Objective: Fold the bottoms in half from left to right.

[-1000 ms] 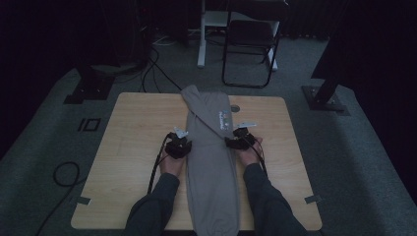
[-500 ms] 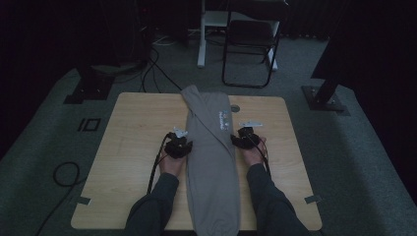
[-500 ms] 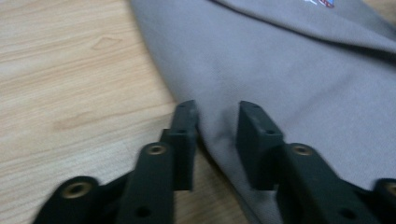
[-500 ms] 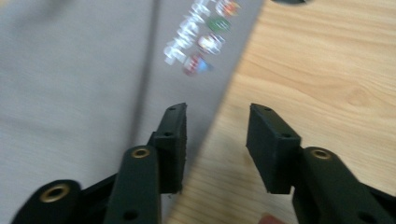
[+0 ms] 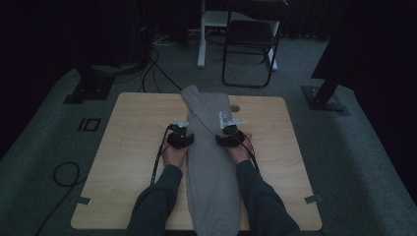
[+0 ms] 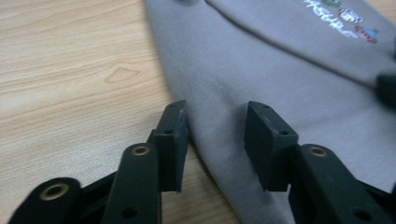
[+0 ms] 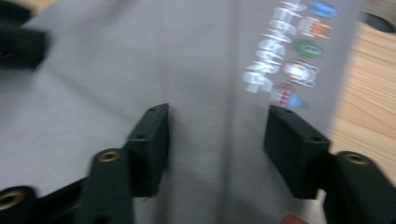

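1. My left tool sits at the left edge of the grey garment, jaws apart and just opened wider, cloth edge between them ungripped.
2. The garment lies folded in a long strip down the middle of the table, near to far.
3. My right tool rests on its right side beside the printed logo, jaws wide, just opened further, holding nothing.

My grey garment lies along the middle of the pale wood-grain table, plain but for a white line of lettering with small blue, red and green emblems beside it. My two grippers are black, with brass-coloured rivets.
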`<state>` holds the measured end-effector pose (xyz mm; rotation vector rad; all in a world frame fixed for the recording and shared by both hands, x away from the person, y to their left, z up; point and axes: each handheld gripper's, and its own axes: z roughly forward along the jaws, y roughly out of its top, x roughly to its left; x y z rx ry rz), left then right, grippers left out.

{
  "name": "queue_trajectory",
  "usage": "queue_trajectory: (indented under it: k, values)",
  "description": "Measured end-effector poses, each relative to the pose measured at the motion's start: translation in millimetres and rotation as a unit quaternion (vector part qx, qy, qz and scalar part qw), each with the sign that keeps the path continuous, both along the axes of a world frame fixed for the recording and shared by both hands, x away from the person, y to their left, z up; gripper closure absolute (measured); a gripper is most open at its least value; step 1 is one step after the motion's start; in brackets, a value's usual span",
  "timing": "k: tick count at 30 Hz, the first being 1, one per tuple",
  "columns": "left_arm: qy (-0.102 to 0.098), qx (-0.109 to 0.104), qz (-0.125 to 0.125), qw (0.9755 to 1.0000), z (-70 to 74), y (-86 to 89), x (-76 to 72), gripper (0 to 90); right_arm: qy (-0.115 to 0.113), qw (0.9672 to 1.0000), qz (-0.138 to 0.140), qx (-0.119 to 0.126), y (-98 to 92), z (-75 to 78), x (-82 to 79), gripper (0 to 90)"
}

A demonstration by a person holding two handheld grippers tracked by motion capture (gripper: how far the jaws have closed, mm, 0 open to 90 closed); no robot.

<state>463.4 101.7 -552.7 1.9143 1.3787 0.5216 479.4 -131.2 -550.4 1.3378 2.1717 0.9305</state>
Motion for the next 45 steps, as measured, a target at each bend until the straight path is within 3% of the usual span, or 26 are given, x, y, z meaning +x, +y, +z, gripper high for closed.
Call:
queue_trajectory:
  k: [2, 4, 6, 9, 13, 15, 19, 27, 32, 35, 36, 37, 39, 40, 45]
  values:
    - [0.0, -0.002, 0.002, 1.0, 0.1, -0.2, 0.3, 67.7, 0.003, 0.9994, -0.034, 0.004, -11.1, 0.6, 2.2, 60.0]
    - [0.0, 0.0, -0.002, 1.0, 0.6, -1.3, -0.2, 74.2, 0.005, 0.9987, -0.049, 0.014, -21.0, 0.7, 2.6, 72.4]
    - [-0.003, 0.01, -0.01, 0.9999, 1.1, -3.8, -1.8, 81.5, 0.006, 0.9988, -0.045, 0.02, -26.0, 0.4, 1.1, 80.3]
    - [-0.005, 0.018, -0.018, 0.9997, 1.4, -4.9, -5.1, 84.2, 0.006, 0.9996, -0.026, 0.012, -26.8, 0.9, -2.7, 86.6]
    - [-0.005, 0.008, -0.029, 0.9995, 0.4, 0.9, -16.2, 84.2, 0.014, 0.9996, -0.014, 0.022, -30.6, 1.0, -11.3, 87.8]
    - [-0.004, 0.001, -0.033, 0.9995, -0.2, 3.4, -25.7, 84.0, 0.01, 0.9998, -0.003, 0.016, -31.9, 0.7, -20.8, 87.9]
    - [-0.006, -0.002, -0.05, 0.9987, -1.2, 5.6, -52.3, 83.7, 0.007, 0.9997, 0.022, 0.005, -34.4, 1.0, -45.3, 88.1]
    - [-0.011, 0.003, -0.083, 0.9965, -2.1, 7.8, -111.4, 82.6, 0.019, 0.9984, 0.052, 0.012, -41.7, 1.6, -93.5, 88.0]
    - [0.003, -0.01, -0.088, 0.9961, -1.6, 12.1, -136.5, 81.2, 0.032, 0.9961, 0.08, 0.02, -45.0, 2.4, -120.5, 88.1]
    - [0.003, -0.007, -0.091, 0.9958, -0.7, 12.4, -138.5, 66.7, 0.039, 0.9953, 0.086, 0.02, -45.8, 3.3, -125.8, 88.0]
    - [-0.003, -0.008, -0.096, 0.9953, 0.1, 13.3, -134.7, 66.7, 0.04, 0.9951, 0.088, 0.018, -45.7, 3.7, -126.7, 85.8]
    - [-0.006, -0.009, -0.093, 0.9956, 1.0, 13.7, -132.2, 59.9, 0.034, 0.9946, 0.097, 0.014, -42.9, 3.9, -124.2, 71.9]
    - [-0.012, -0.017, -0.085, 0.9961, 3.7, 15.3, -124.9, 58.6, 0.035, 0.9942, 0.1, 0.014, -41.1, 4.0, -122.4, 64.8]
    - [-0.021, -0.022, -0.08, 0.9963, 5.8, 16.0, -119.3, 57.3, 0.016, 0.9939, 0.109, -0.002, -32.5, 5.7, -116.1, 57.5]
    - [-0.022, -0.03, -0.062, 0.9974, 5.8, 13.9, -94.1, 57.7, -0.007, 0.9923, 0.121, -0.026, -6.7, 8.1, -97.5, 50.9]
